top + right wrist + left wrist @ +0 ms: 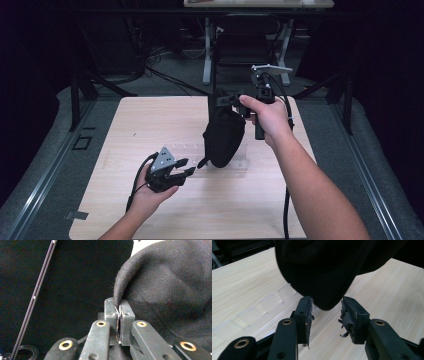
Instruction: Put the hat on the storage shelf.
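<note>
A black fabric piece [223, 137] hangs in a bunched drop over the middle of the wooden table [150, 120], its lower end close to the tabletop. My right gripper [231, 100] is raised at the fabric's top and shut on a fold of its edge; the right gripper view has the jaws [118, 302] pinched together on the dark felt-like fabric [170, 290]. My left gripper [189, 166] sits low at the front left, pointing at the fabric's bottom. Its jaws [327, 300] stand open, and the rounded lower tip of the fabric [319, 270] sits just beyond them, untouched by the pads.
A clear plastic strip with compartments [262, 307] lies flat on the table under and left of the fabric [190, 147]. Behind the table stand a dark chair [245, 45] and desk legs [206, 50]. Grey floor with rails flanks both table sides.
</note>
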Tool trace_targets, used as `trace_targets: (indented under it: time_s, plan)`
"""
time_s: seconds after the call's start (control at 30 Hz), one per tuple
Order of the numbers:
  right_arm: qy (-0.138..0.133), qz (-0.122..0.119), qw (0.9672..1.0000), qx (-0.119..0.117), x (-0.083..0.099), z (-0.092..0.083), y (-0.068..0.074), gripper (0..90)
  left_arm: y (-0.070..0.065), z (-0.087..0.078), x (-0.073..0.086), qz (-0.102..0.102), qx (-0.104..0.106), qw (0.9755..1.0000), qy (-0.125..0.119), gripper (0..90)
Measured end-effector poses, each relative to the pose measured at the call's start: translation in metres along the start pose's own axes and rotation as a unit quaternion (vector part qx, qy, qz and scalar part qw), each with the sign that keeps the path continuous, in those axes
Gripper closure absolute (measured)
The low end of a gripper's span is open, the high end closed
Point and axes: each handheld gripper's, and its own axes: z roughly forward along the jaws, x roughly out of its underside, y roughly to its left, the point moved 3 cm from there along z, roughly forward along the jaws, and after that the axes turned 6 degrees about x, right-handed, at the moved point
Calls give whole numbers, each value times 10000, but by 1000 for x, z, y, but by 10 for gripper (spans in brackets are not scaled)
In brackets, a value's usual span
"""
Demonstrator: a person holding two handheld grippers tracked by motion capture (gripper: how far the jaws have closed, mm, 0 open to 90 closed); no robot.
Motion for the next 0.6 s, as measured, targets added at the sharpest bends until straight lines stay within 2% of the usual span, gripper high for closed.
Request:
trace_targets:
  time_s: [0.3,0.6]
  plan:
    - [-58,42,10000,-67,1,-1,-3,873,-10,7,-10,185,45,9998,94,660]
    - [-43,33,10000,-72,1,0,-2,871,-13,13,-16,200,53,9997,93,715]
